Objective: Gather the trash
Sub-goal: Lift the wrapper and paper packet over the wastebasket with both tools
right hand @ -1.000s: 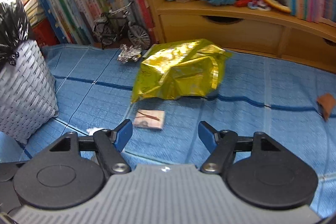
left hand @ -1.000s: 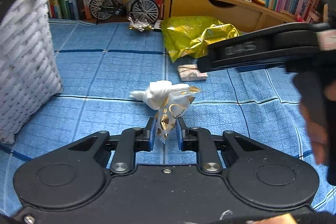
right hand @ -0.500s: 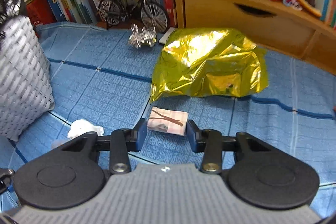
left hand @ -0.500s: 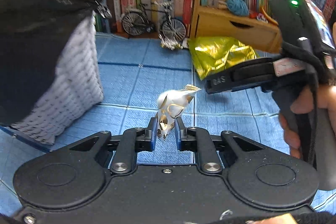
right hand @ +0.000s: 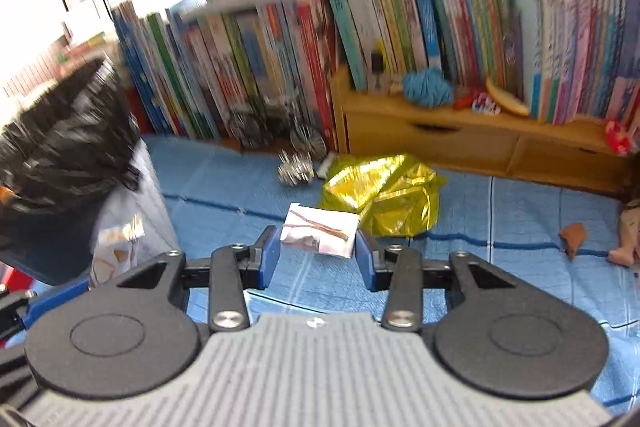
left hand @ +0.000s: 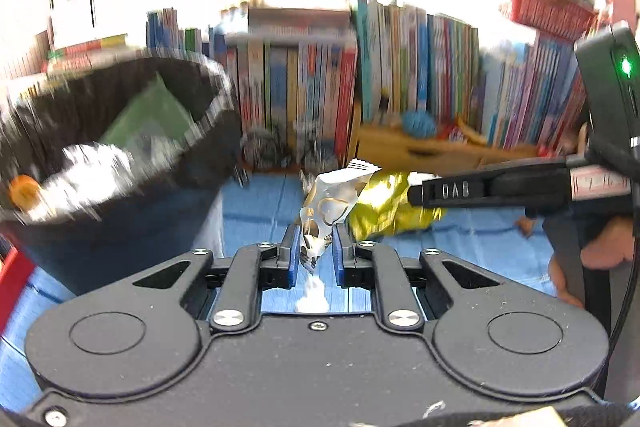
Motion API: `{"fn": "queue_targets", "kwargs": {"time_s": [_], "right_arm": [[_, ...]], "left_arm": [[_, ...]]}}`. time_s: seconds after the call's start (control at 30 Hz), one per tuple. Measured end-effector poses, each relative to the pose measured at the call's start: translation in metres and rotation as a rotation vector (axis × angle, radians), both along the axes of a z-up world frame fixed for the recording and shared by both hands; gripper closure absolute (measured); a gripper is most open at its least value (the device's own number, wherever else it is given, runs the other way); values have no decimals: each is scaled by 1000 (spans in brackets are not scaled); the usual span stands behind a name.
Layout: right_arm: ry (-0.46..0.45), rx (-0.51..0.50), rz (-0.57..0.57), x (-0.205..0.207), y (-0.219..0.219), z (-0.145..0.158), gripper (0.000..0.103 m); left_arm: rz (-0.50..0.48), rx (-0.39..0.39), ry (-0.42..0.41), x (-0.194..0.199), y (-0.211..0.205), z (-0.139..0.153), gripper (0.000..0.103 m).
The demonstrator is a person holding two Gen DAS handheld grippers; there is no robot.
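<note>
My left gripper (left hand: 314, 251) is shut on a white wrapper with gold hearts (left hand: 326, 205), held up in the air beside the bin. The bin (left hand: 120, 147) is a white woven basket with a black liner, close on the left; a green packet (left hand: 148, 123) lies inside. My right gripper (right hand: 319, 259) is shut on a small white folded packet with a brown stripe (right hand: 320, 231), lifted off the blue cloth. In the right wrist view the bin (right hand: 60, 155) stands at the left with the heart wrapper (right hand: 116, 243) in front of it.
On the blue cloth (right hand: 500, 227) lie a crumpled gold foil bag (right hand: 384, 199), a ball of silver foil (right hand: 296, 167) and a brown scrap (right hand: 574, 233). A white tissue (left hand: 314, 293) lies below my left gripper. Books and a wooden shelf (right hand: 440, 139) line the back.
Both grippers have risen from the cloth. The left carried the heart wrapper up toward the bin's rim. The right closed on the small white packet and lifted it.
</note>
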State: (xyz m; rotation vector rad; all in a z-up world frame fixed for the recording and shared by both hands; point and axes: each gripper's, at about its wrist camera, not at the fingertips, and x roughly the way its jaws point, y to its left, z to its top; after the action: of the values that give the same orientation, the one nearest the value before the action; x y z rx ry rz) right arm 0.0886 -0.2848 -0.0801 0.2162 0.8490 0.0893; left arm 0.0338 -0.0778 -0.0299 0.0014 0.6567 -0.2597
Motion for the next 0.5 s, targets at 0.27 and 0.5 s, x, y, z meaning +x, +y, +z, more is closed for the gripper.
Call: {"fn": "queue_targets", "kwargs": {"time_s": [0.27, 0.5], "right_arm": [[-107, 30, 30, -17, 26, 52, 57], [-171, 60, 110, -14, 68, 84, 57]], "left_arm": [[62, -10, -94, -2, 42, 59, 87], [166, 12, -119, 15, 95, 75, 87]]}}
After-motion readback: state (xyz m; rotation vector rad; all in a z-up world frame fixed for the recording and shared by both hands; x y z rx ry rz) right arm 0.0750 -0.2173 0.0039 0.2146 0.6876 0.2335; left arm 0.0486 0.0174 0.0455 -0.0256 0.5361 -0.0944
